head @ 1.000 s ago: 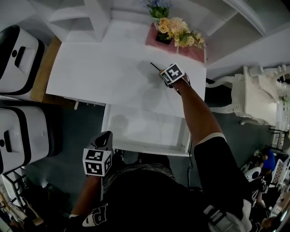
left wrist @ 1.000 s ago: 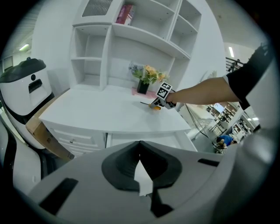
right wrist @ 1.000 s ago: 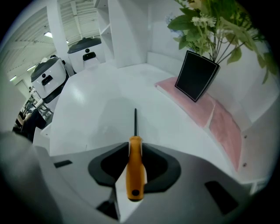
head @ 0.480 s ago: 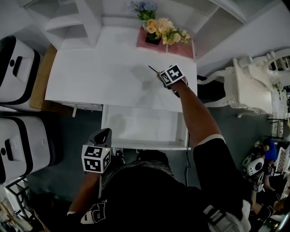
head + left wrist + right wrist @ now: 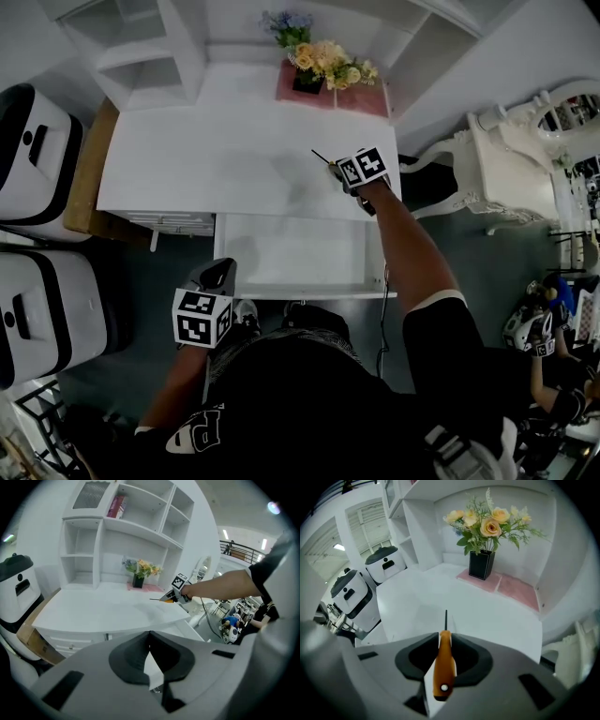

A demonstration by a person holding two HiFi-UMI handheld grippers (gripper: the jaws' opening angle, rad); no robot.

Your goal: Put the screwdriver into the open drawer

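The screwdriver (image 5: 443,667) has an orange handle and a thin dark shaft. Its handle lies between the pads of my right gripper (image 5: 440,641), whose jaws are closing on it. Seen from the head view, that gripper (image 5: 339,171) hangs over the white desk top (image 5: 216,159) near its front right corner, and the screwdriver (image 5: 322,157) points up and to the left. The open drawer (image 5: 309,292) juts out below the desk front, its white inside bare. My left gripper (image 5: 217,273) is shut and empty beside the drawer's front left corner.
A black vase of flowers (image 5: 311,67) stands on a pink mat (image 5: 361,99) at the desk's back. White shelves (image 5: 141,47) rise behind. Two white and black machines (image 5: 37,131) and a brown board (image 5: 86,169) are at the left, an ornate white chair (image 5: 497,159) at the right.
My right gripper has lifted the screwdriver off the desk and carried it towards the desk's front right corner. My left gripper has risen a little by the drawer.
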